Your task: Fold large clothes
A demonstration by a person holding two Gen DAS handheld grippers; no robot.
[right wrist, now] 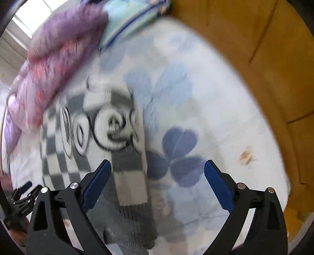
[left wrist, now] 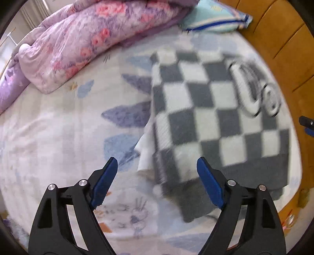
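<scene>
A large grey-and-white checkered sweater (left wrist: 196,117) with a looped black-and-white motif lies folded on the bed sheet (left wrist: 49,137). In the left wrist view my left gripper (left wrist: 157,159) hangs open over the sweater's left edge, where a white lining peeks out, and its blue pads touch nothing. In the right wrist view the sweater (right wrist: 127,188) is blurred. My right gripper (right wrist: 158,161) is open above the garment's right edge and grey ribbed hem, gripping nothing. A part of the left gripper shows at the lower left of that view.
A pink and purple floral quilt (left wrist: 78,45) is bunched along the far side of the bed. A light blue pillow (left wrist: 214,17) lies by it. An orange wooden headboard (left wrist: 284,49) bounds the right. Pale sheet with blue flower prints (right wrist: 215,117) spreads right of the sweater.
</scene>
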